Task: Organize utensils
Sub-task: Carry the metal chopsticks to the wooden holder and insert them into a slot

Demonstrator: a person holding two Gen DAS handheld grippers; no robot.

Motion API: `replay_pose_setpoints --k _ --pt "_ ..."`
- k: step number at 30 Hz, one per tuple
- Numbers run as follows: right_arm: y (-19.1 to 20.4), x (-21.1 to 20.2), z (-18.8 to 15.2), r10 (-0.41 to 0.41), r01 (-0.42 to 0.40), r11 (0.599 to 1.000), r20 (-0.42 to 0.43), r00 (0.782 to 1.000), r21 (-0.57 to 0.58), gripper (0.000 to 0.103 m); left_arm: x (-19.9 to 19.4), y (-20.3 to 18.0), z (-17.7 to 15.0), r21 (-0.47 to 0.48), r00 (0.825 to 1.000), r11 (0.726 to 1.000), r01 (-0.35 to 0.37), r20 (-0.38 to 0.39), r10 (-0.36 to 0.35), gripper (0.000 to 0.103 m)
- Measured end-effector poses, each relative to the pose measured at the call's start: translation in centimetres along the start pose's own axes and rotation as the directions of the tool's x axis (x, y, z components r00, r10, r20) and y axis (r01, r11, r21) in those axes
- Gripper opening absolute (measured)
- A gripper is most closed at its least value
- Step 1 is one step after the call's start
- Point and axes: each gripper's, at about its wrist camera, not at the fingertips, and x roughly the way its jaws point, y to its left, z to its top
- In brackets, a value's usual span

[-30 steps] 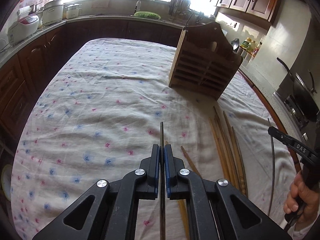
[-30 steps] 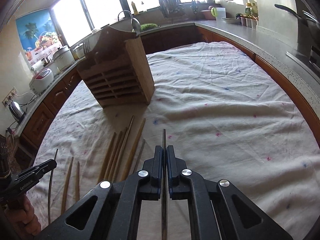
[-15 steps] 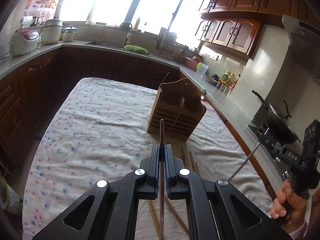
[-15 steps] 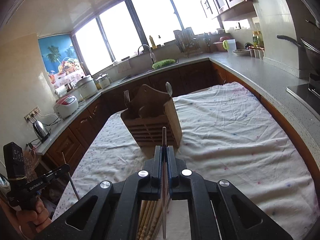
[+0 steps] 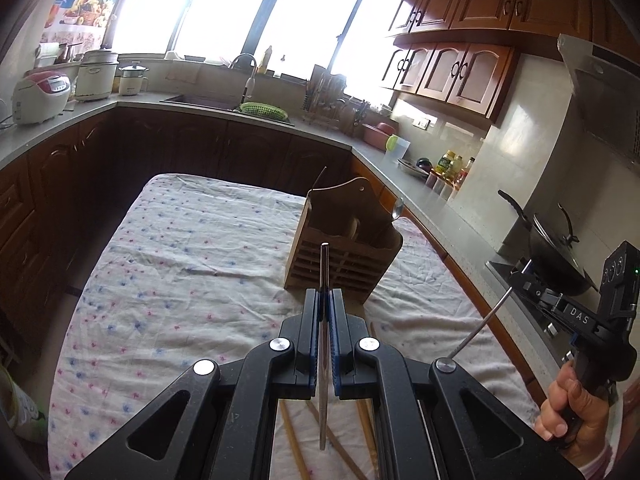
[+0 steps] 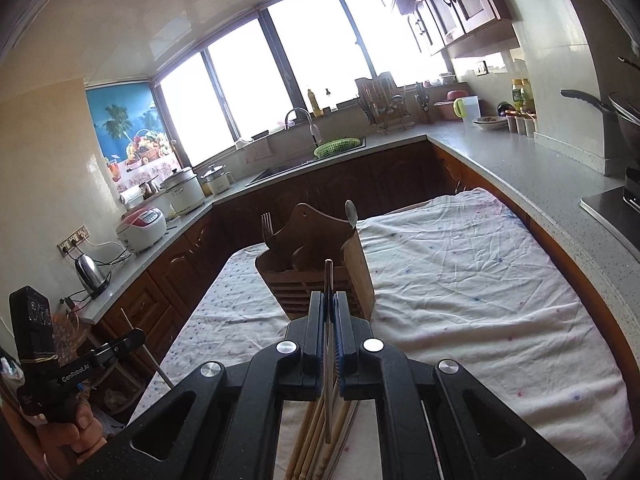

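A thin metal chopstick (image 5: 325,268) is pinched upright in my left gripper (image 5: 325,296), which is shut on it above the table. My right gripper (image 6: 329,298) is shut on a second metal chopstick (image 6: 328,280). Both point toward the wooden utensil holder (image 5: 344,248) (image 6: 320,268), which stands ahead on the cloth with a fork (image 6: 267,224) and a spoon (image 6: 351,212) in it. Several wooden chopsticks (image 6: 312,440) (image 5: 294,440) lie on the cloth below the grippers. Each view shows the other gripper, hand-held off to the side: the right gripper (image 5: 528,280) and the left gripper (image 6: 128,340).
The table carries a white flowered cloth (image 5: 180,260) (image 6: 460,280). Dark cabinets and a grey counter (image 6: 520,160) wrap around it, with rice cookers (image 5: 40,96), a sink and green basket (image 5: 264,110), and a wok (image 5: 556,256) on the stove at the right.
Both grippers have lifted their metal chopsticks up off the cloth and tilted upward. The holder now sits farther off and lower in both views.
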Motion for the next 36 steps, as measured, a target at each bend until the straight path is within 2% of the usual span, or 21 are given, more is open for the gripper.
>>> replay_pose_setpoints --k 9,20,27,31,36 --pt "0.2 0.3 2.2 -0.001 0.001 1.0 0.048 0.999 0.001 0.004 1.1 -0.6 3.2 0.019 0.998 1.0 0.017 0.058 -0.018 0.003" --pt "1.4 2.5 9.8 0.002 0.0 1.0 0.182 0.983 -0.011 0.004 3.3 -1.4 9.8 0.063 0.976 0.998 0.008 0.219 -0.022 0.003" --pt "1.7 6.8 13.2 -0.017 0.019 1.0 0.218 0.976 -0.009 0.004 9.1 -0.8 12.4 0.049 0.963 0.999 0.003 0.268 -0.016 0.003" --pt "1.5 9.3 13.4 -0.021 0.026 0.999 0.218 0.976 -0.021 0.004 13.8 0.4 12.6 0.009 0.965 1.0 0.008 0.263 -0.01 0.003" --pt "0.8 12.4 12.0 -0.036 0.041 0.999 0.204 0.978 -0.022 0.004 19.4 1.7 12.0 -0.039 0.971 0.999 -0.005 0.239 0.014 0.003"
